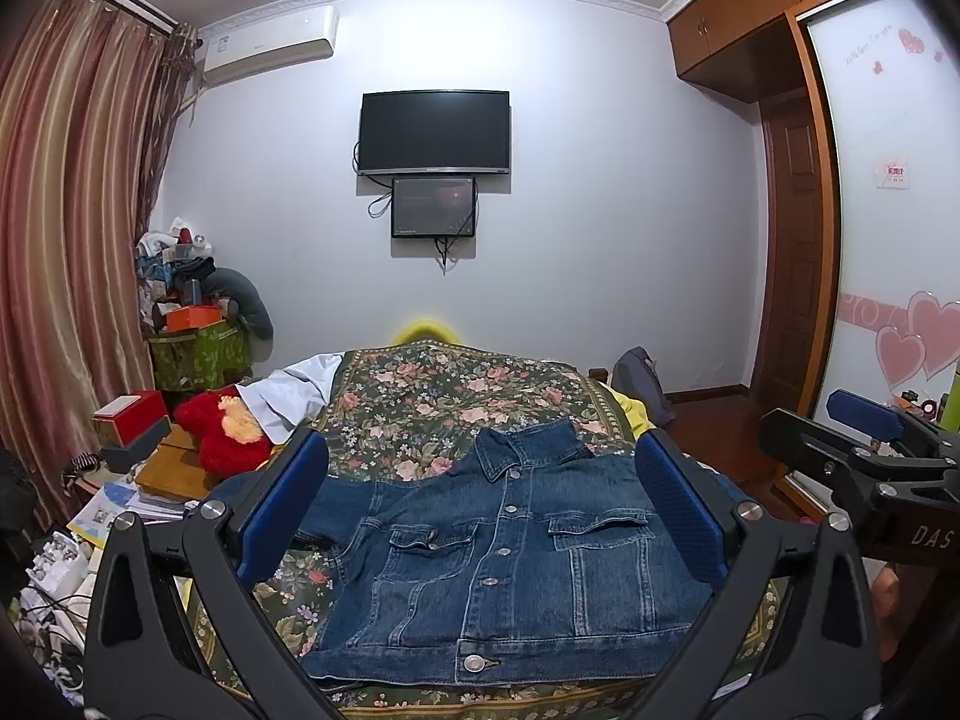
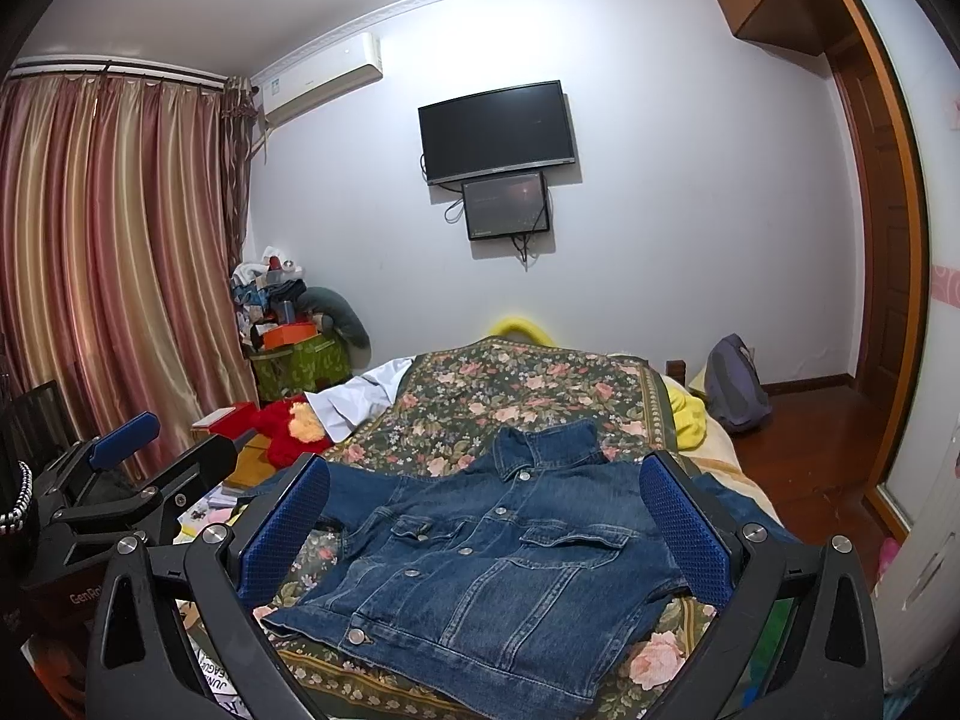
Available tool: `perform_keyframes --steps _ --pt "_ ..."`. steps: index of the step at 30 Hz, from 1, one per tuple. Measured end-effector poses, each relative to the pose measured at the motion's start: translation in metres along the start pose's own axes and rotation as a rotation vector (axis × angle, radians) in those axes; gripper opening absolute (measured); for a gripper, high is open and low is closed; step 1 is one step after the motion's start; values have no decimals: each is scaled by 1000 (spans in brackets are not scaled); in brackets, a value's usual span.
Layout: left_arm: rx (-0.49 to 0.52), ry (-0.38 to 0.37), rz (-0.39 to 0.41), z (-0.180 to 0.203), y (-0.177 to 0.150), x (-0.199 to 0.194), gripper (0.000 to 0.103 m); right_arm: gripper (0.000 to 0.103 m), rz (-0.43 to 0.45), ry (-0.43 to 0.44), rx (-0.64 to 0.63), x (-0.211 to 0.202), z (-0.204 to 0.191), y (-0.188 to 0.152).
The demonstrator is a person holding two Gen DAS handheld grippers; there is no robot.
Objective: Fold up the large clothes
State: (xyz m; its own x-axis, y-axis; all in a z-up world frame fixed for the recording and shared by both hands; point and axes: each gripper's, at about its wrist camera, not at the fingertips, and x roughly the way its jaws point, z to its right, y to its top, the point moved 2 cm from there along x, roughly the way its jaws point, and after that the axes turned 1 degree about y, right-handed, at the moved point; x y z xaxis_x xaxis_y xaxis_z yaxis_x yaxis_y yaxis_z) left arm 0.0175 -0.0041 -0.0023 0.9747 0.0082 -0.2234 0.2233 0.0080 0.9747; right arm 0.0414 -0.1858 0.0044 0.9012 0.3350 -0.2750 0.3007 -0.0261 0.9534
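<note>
A blue denim jacket (image 1: 504, 564) lies flat and buttoned, front up, on the floral bedspread (image 1: 444, 390), collar toward the far wall. It also shows in the right wrist view (image 2: 492, 576). My left gripper (image 1: 480, 504) is open and empty, held above the jacket with its blue pads either side of it. My right gripper (image 2: 483, 510) is likewise open and empty above the jacket. The right gripper shows at the right edge of the left wrist view (image 1: 864, 438), and the left gripper shows at the left edge of the right wrist view (image 2: 120, 450).
A red plush toy (image 1: 222, 432) and a white garment (image 1: 294, 390) lie at the bed's left. Boxes and clutter (image 1: 192, 324) stack by the curtain (image 1: 66, 240). A backpack (image 2: 735, 384) sits on the wood floor at the right. A wardrobe (image 1: 888, 210) stands right.
</note>
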Motion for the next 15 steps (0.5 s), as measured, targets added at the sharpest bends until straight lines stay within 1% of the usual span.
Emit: perform_keyframes --steps 15 --pt "9 -1 8 4 2 1 103 103 1 0 0 -1 -2 3"
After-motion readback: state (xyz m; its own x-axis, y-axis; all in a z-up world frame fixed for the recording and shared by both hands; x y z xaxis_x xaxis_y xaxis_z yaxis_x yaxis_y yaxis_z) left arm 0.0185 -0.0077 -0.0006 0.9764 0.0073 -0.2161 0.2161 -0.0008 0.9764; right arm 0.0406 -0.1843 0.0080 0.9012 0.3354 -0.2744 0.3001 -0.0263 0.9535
